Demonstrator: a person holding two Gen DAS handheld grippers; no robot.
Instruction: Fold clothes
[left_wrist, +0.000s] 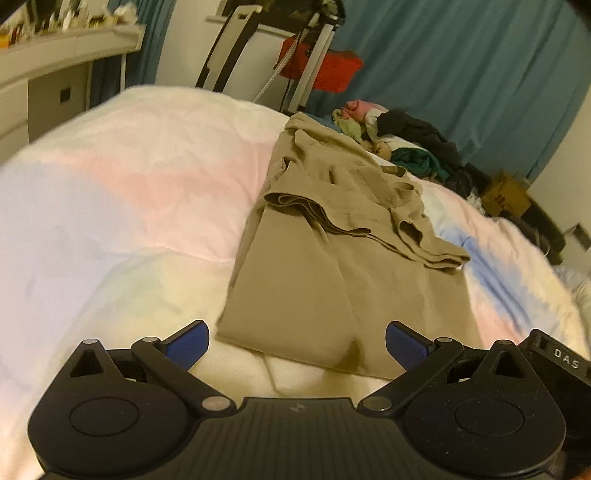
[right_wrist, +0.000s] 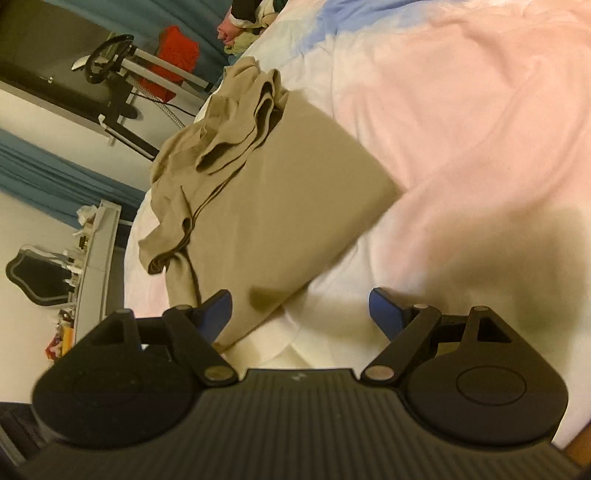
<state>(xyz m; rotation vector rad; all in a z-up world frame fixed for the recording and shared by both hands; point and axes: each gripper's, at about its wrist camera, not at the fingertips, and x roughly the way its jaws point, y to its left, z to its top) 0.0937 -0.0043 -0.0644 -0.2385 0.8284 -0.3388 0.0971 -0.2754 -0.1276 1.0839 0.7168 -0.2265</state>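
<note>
Your L gripper hangs over the near edge of the bed, jaws spread wide, blue pads clear of any cloth, nothing held. Just ahead of it lies the tan garment on the pastel bedspread: near half flat and smooth, far half doubled back w/ a rumpled hem lying across the middle. Its near edge sits between your L fingertips in view, but whether it's touching them can't be told. Left of the garment the spread is bare pink/white/lilac. Far right, at the bed's far corner, a pile of mixed clothes sits close to the garment's far end, teal curtain behind it. A red bag hangs on a white frame behind the bed.

Your R gripper is rolled sideways, also wide open and holding nothing. From the R wrist cam the tan garment runs diagonally, one corner just by the L-hand pad; contact can't be told. The other pad sits over bare bedspread, which fills the right side.
</note>
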